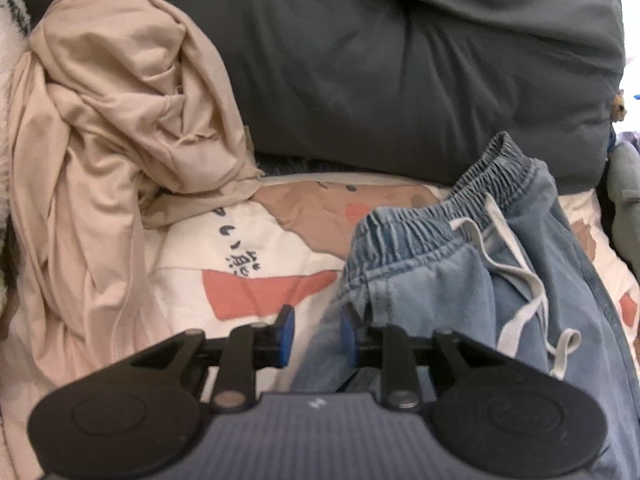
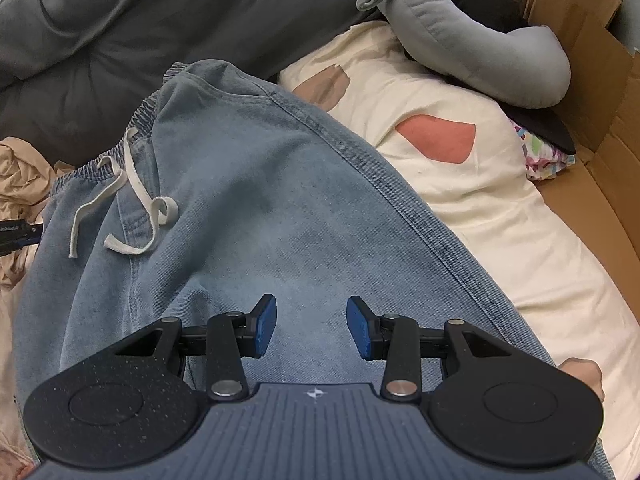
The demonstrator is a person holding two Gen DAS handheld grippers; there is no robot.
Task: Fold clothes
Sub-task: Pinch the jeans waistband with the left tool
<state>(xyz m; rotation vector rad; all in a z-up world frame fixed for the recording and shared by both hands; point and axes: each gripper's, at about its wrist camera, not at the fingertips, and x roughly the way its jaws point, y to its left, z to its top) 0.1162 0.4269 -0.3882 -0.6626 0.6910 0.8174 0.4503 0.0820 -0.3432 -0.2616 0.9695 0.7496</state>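
Note:
Light blue denim pants (image 1: 540, 280) with an elastic waistband and a white drawstring (image 1: 520, 276) lie on the bed; they also fill the right wrist view (image 2: 260, 184). My left gripper (image 1: 317, 334) is open at the pants' left edge, with denim fabric lying between its blue pads. My right gripper (image 2: 312, 328) is open and empty, hovering just above the middle of the pants. A crumpled beige garment (image 1: 120, 120) lies at the left of the left wrist view.
A dark grey duvet (image 1: 400, 60) lies behind the clothes. The bed has a cream sheet with red and tan prints (image 2: 460, 184). A grey plush toy (image 2: 460, 20) and cardboard boxes (image 2: 592, 60) stand at the right.

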